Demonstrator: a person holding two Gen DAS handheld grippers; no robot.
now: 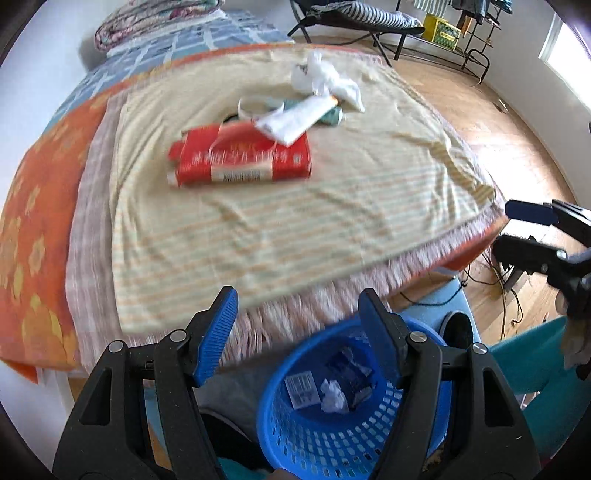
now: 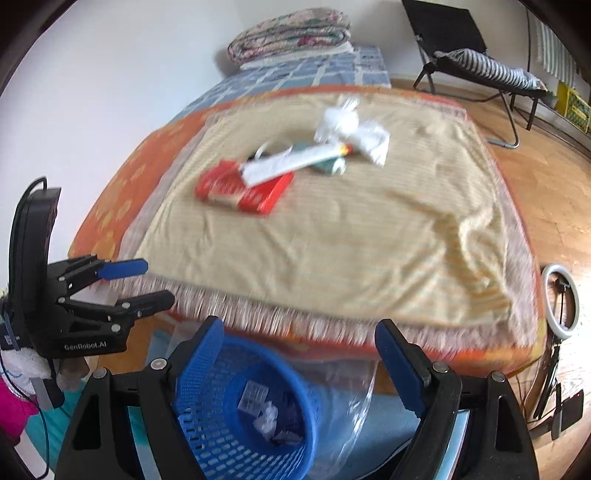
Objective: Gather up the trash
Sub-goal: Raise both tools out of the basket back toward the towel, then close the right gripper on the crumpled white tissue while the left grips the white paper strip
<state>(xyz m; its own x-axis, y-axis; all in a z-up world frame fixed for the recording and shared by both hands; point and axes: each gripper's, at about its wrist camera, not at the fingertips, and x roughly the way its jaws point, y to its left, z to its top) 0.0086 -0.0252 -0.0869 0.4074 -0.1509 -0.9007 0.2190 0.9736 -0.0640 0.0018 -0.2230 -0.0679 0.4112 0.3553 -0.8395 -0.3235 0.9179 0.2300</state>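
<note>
Both wrist views overlook bed (image 1: pixel 258 229) and basket (image 2: pixel 207 373).

Counted on the bed (image 1: pixel 369 206): 1 red box (image 1: pixel 242 157), 1 white flat wrapper (image 1: pixel 295 120), 1 teal packet (image 1: pixel 332 116), 1 crumpled white bag (image 1: pixel 314 75), 1 white band loop (image 1: pixel 255 105) — 5 loose bits approx. 1 blue basket (image 1: pixel 332 435) stood below w/ roughly 3 scraps inside — blur made that count shaky. 2 tongs were in view: left (image 1: pixel 297 325), right (image 2: pixel 299 360). 1 folded quilt (image 2: pixel 291 31), 1 black chair (image 2: pixel 461 40).
</note>
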